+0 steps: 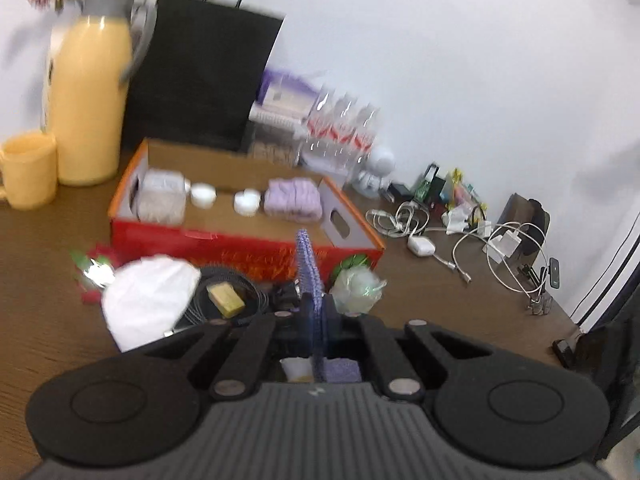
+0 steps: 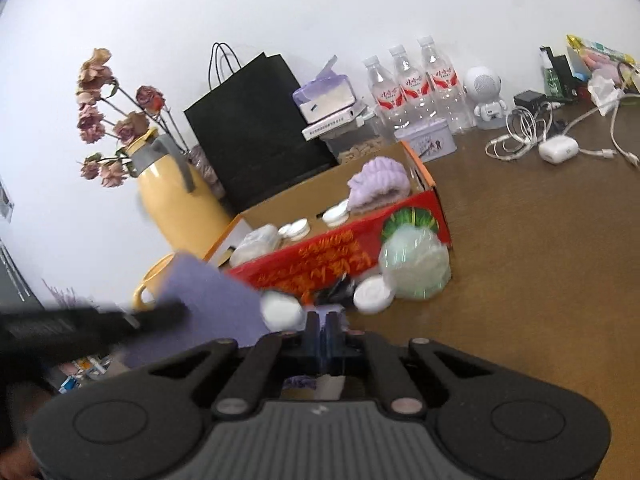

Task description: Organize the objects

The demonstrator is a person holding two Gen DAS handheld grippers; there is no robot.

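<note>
A thin purple cloth [image 1: 306, 256] stands edge-on in the left wrist view, and my left gripper [image 1: 317, 312] is shut on its lower edge. In the right wrist view the same cloth [image 2: 208, 292] spreads out to the left, with my right gripper [image 2: 323, 330] shut on its near corner. The blurred black left gripper [image 2: 92, 322] crosses that cloth's far side. Behind stands an open red cardboard box [image 1: 240, 248] holding a lilac knit piece [image 1: 294, 198], white jars [image 1: 246, 202] and a wrapped pack [image 1: 160, 196]. A green mesh puff [image 2: 416, 268] and a white jar [image 2: 373, 295] lie against the box front.
A yellow flask [image 1: 94, 100], a yellow mug [image 1: 28, 168] and a black paper bag [image 1: 200, 72] stand behind the box. Water bottles [image 2: 408, 80] line the wall. White cables and chargers [image 1: 404, 220] sprawl at right. A white bag [image 1: 148, 300], black cable [image 1: 240, 280] and yellow block [image 1: 226, 300] lie nearby.
</note>
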